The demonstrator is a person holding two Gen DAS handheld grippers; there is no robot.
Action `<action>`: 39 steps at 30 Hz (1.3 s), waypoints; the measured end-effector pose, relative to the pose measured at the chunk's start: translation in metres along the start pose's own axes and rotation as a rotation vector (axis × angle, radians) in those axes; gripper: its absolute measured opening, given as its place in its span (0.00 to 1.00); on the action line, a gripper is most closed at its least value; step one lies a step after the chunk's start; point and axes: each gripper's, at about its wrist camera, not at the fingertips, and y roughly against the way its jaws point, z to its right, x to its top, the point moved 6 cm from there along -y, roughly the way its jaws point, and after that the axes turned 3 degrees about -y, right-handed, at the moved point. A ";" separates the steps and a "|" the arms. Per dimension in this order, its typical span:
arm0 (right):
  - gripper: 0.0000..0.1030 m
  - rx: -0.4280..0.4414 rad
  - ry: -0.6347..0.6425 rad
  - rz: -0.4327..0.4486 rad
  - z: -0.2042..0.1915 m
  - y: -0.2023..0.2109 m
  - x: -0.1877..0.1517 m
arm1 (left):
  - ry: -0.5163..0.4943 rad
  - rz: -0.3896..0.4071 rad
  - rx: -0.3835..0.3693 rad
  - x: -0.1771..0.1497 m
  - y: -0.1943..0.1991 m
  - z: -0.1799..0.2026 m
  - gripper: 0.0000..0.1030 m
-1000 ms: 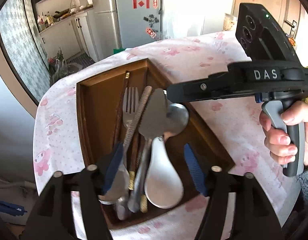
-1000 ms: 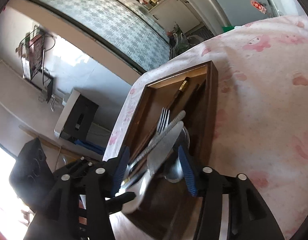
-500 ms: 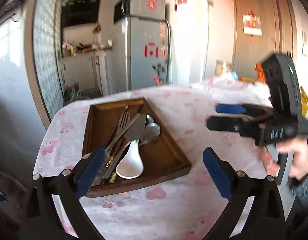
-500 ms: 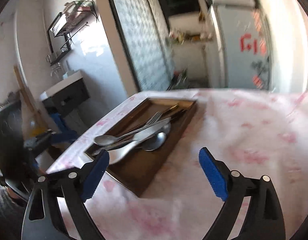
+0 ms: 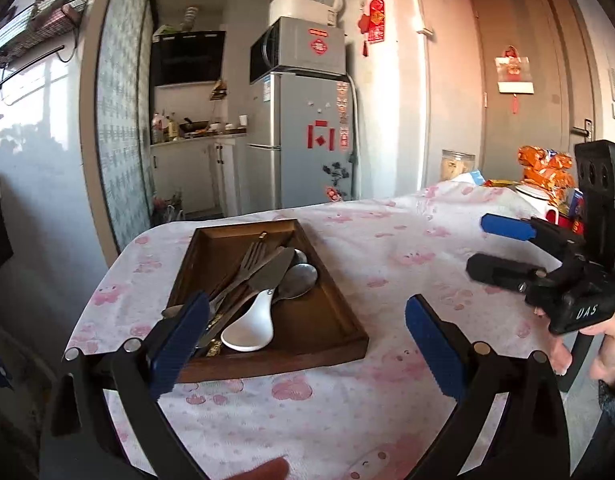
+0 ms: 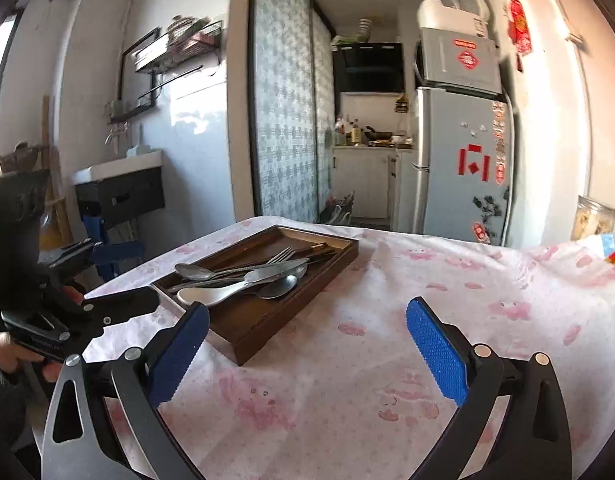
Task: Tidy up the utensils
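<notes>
Kitchen-ish room with a silver fridge (image 5: 307, 140) at the back, and up front a table under a white cloth with pink cartoon prints (image 5: 387, 264). On the left part of the cloth sits a dark brown wooden tray (image 5: 267, 344) with all the cutlery heaped along one side: a white ceramic soup spoon (image 5: 251, 326) nearest the front edge, a flat steel butter knife (image 5: 273, 272) lying across it, a steel fork (image 5: 249, 252), a couple of round steel spoons (image 5: 297, 278) and what looks like dark chopsticks underneath, hard to separate. The left gripper (image 5: 305, 344) and right gripper (image 6: 307, 348) both hover short of the tray with blue pads spread as wide as they go, the right one's jaws having just been opening, and nothing sits between either pair. Handling-wise I'd guess the metal pieces are light, stiff and slippery, so pinch a handle across its flat, near the middle, not the polished bowl or blade. The ceramic spoon is the fragile one, smooth glaze, so take its handle gently. Since everything overlaps, lifting the top knife first should stop the pile dragging along.
</notes>
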 end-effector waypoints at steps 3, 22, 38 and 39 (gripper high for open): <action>0.97 0.004 -0.006 0.023 0.003 0.006 0.002 | 0.013 0.031 0.022 0.001 0.005 -0.005 0.97; 0.97 0.002 0.052 0.011 -0.011 0.005 0.002 | 0.025 0.084 0.091 -0.001 0.018 -0.013 0.97; 0.97 0.002 0.052 0.011 -0.013 0.006 0.001 | 0.027 0.085 0.098 0.000 0.018 -0.014 0.97; 0.97 0.002 0.052 0.010 -0.014 0.006 0.001 | 0.028 0.085 0.098 0.000 0.018 -0.014 0.97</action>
